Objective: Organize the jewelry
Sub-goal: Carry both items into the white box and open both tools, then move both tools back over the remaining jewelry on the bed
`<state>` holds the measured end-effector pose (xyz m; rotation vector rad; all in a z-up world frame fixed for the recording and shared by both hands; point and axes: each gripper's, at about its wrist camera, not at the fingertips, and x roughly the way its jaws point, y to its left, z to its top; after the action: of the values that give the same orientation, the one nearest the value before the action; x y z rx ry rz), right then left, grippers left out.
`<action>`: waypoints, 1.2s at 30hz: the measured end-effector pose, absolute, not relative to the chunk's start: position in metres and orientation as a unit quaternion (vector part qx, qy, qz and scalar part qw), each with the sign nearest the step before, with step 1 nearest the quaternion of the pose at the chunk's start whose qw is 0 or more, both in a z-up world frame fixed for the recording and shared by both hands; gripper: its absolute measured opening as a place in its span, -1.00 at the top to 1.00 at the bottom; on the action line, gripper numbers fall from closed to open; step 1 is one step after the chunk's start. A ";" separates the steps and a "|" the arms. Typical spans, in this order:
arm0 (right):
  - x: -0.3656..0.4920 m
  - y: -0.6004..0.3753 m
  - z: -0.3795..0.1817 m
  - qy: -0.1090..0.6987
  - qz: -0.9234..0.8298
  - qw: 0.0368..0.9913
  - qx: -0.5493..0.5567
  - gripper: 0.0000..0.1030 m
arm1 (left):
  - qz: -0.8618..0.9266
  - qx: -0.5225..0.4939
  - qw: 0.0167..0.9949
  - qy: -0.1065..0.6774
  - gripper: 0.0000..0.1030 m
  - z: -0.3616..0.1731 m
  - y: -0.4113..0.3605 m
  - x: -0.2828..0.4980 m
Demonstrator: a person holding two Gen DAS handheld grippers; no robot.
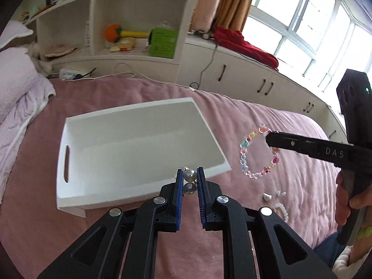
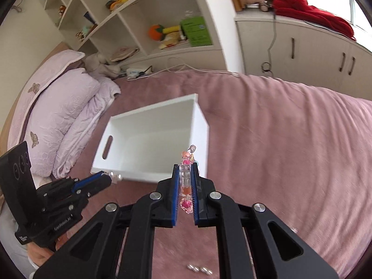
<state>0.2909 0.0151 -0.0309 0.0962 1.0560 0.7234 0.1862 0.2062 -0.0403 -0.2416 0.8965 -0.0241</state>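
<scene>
A white box (image 1: 69, 125) with a slot handle lies on the pink bedspread; it also shows in the right wrist view (image 2: 116, 125). My left gripper (image 1: 190, 177) is shut on a pearl piece (image 1: 190, 175) just over the box's near wall; it also shows in the right wrist view (image 2: 109, 177). My right gripper (image 2: 186, 174) is shut on a multicoloured bead bracelet (image 2: 186, 176), held in the air right of the box. In the left wrist view the bracelet (image 1: 244, 151) hangs from the right gripper (image 1: 269, 137).
Loose pearl pieces (image 1: 267, 196) and a white bracelet (image 1: 282, 211) lie on the bedspread (image 1: 116, 88) to the right. More pearls (image 2: 200, 268) lie below my right gripper. Pillows (image 2: 58, 107) lie left. A white shelf unit (image 1: 137, 18) and cabinets (image 1: 255, 79) stand behind.
</scene>
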 end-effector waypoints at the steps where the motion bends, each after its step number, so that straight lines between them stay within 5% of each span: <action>1: 0.296 0.027 -0.031 0.495 0.343 0.797 0.048 0.80 | -0.001 -0.121 0.893 0.434 0.68 -0.040 0.218 0.192; 21: 0.338 0.141 -0.090 0.553 0.324 0.767 0.021 0.77 | 0.077 -0.096 0.843 0.524 0.66 -0.114 0.295 0.272; 23: 0.339 0.142 -0.095 0.555 0.322 0.767 0.016 0.75 | 0.084 -0.091 0.840 0.528 0.37 -0.118 0.295 0.274; 25: 0.340 0.139 -0.097 0.556 0.317 0.769 0.013 0.66 | 0.098 -0.085 0.842 0.523 -0.12 -0.119 0.296 0.275; 28: 0.337 0.134 -0.093 0.547 0.310 0.778 0.005 0.06 | 0.102 -0.084 0.844 0.520 -0.15 -0.116 0.296 0.275; 36: 0.322 0.107 -0.052 0.504 0.327 0.799 -0.014 0.00 | 0.102 -0.075 0.856 0.501 -0.28 -0.091 0.287 0.267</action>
<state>0.3221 0.1071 -0.0522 -0.0307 1.0810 0.7022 0.2671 0.2869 -0.0913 -0.1579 1.0540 0.2144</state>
